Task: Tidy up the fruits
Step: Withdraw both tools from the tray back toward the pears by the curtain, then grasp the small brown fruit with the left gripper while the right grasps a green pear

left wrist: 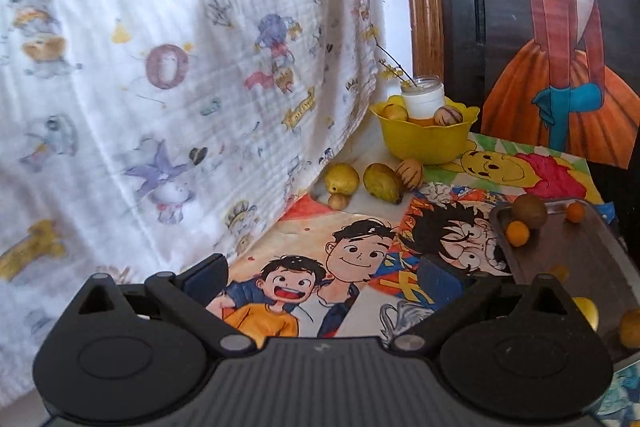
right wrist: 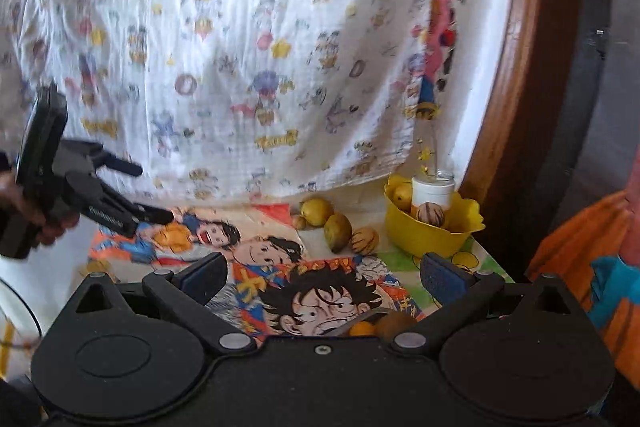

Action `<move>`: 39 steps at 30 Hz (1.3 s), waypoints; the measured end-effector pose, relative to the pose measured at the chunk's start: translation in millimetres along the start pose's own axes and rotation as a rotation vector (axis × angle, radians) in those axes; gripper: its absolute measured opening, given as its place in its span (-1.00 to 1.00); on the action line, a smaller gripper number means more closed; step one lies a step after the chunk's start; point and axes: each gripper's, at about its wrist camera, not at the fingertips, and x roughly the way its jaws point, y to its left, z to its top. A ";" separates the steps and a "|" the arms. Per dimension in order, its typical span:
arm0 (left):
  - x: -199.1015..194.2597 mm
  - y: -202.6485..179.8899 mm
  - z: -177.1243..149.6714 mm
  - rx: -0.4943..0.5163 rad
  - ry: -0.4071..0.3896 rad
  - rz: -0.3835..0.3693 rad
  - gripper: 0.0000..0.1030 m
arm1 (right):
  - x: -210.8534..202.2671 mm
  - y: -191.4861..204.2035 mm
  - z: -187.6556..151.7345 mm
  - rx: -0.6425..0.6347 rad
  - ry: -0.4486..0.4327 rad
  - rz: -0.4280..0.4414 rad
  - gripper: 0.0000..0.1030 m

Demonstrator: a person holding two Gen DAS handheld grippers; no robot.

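A yellow bowl (left wrist: 424,143) (right wrist: 424,239) at the back holds a yellow fruit (left wrist: 394,111), a striped fruit (left wrist: 448,115) and a white jar (left wrist: 423,99). In front of it on the table lie a round yellow fruit (left wrist: 341,179) (right wrist: 317,211), an oval yellow-green fruit (left wrist: 383,182) (right wrist: 338,231), a striped fruit (left wrist: 409,174) (right wrist: 365,241) and a small brown fruit (left wrist: 338,201). A dark tray (left wrist: 568,259) at the right carries a kiwi (left wrist: 530,211) and small orange fruits (left wrist: 517,233). My left gripper (left wrist: 322,277) (right wrist: 154,191) is open and empty. My right gripper (right wrist: 326,277) is open above the tray's near edge.
Cartoon posters (left wrist: 344,267) cover the tabletop. A white printed cloth (left wrist: 160,67) hangs along the left and back. A wooden frame (left wrist: 424,7) and a dark panel with a painted figure (left wrist: 560,47) stand behind the bowl. A hand (right wrist: 24,211) holds the left gripper.
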 end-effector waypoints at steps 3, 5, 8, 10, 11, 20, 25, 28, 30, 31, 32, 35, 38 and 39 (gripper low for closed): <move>19.1 0.8 -0.6 0.031 0.002 -0.016 0.99 | 28.1 -11.2 4.2 -0.064 0.043 0.031 0.99; 31.5 -0.6 -0.2 0.054 -0.006 -0.023 0.99 | 49.3 -19.5 7.9 -0.094 0.065 0.041 0.99; 50.3 -3.4 0.1 0.092 -0.026 -0.040 0.99 | 78.3 -29.2 11.9 -0.136 0.083 0.064 0.99; 64.3 -4.7 1.2 0.116 -0.045 -0.050 0.99 | 96.6 -33.8 14.1 -0.174 0.086 0.069 0.99; 71.4 -5.3 1.8 0.130 -0.053 -0.056 0.99 | 106.9 -35.9 14.9 -0.199 0.089 0.070 0.99; 140.1 -12.7 9.0 0.233 -0.060 -0.099 0.99 | 188.0 -49.4 15.7 -0.415 0.126 0.158 0.96; 175.8 -14.3 10.9 0.261 -0.055 -0.093 0.93 | 237.6 -56.1 18.8 -0.458 0.152 0.208 0.83; 196.4 -18.0 11.3 0.277 -0.051 -0.068 0.86 | 268.0 -62.1 24.9 -0.412 0.153 0.217 0.74; 208.2 -19.0 12.0 0.270 -0.039 -0.064 0.80 | 286.0 -64.7 28.4 -0.379 0.153 0.226 0.70; 213.7 -18.9 12.4 0.263 -0.032 -0.062 0.76 | 294.3 -65.0 29.6 -0.370 0.155 0.227 0.67; 219.9 -18.6 12.7 0.253 -0.023 -0.056 0.68 | 303.9 -64.4 31.1 -0.363 0.159 0.226 0.65; 234.8 -14.9 14.8 0.212 0.003 -0.048 0.52 | 325.6 -61.2 34.0 -0.357 0.174 0.231 0.59; 246.7 -11.8 16.7 0.172 0.016 -0.054 0.45 | 342.9 -56.7 34.1 -0.349 0.184 0.244 0.52; 249.7 -11.0 17.0 0.165 0.016 -0.058 0.44 | 347.6 -54.8 33.5 -0.350 0.188 0.244 0.50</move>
